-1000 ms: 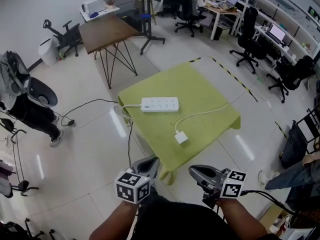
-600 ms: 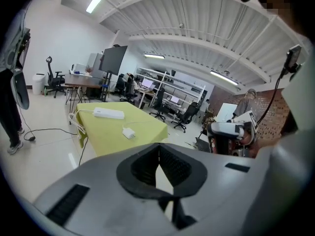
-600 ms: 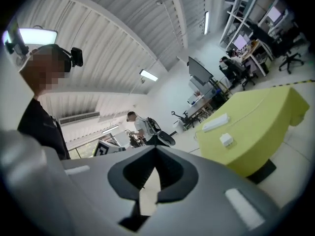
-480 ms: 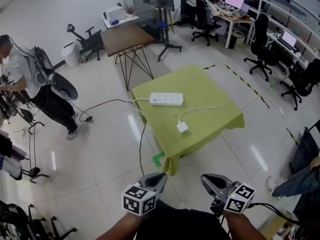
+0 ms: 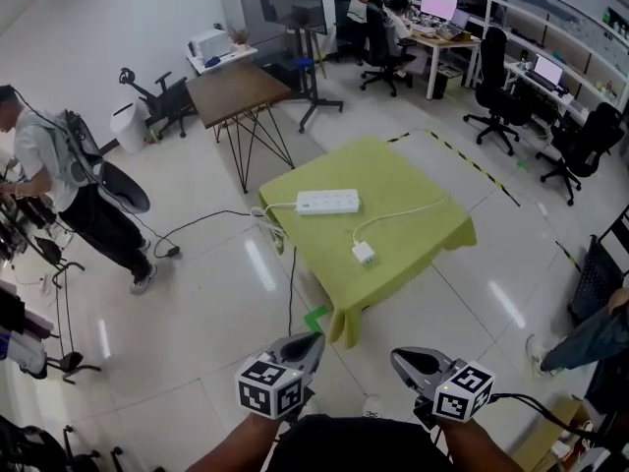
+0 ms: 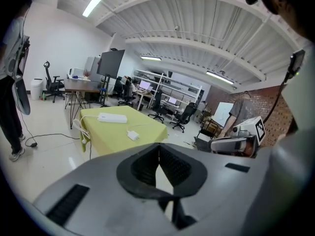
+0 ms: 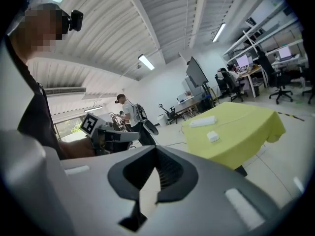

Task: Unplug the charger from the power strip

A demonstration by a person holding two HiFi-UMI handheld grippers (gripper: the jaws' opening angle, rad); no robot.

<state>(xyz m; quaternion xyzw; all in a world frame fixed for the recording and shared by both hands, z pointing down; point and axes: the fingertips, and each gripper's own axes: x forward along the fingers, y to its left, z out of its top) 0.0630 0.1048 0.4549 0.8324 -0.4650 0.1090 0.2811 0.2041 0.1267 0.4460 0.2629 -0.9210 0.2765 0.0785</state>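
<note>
While the charger (image 5: 364, 253) lies loose on the green-covered table (image 5: 393, 170), near the power strip (image 5: 327, 202) but apart from it, I hold my left gripper (image 5: 311, 340) and right gripper (image 5: 398, 355) well short of the table, each with jaws together on nothing.

No word, number or brand can be read anywhere. The white marker cube (image 5: 267, 386) on the left gripper (image 5: 311, 339) and the white marker cube (image 5: 462, 391) on the right gripper (image 5: 399, 355) carry only black-and-white square patterns, no letters. The lit monitor screens (image 5: 435, 6) at the back are too small to read.
</note>
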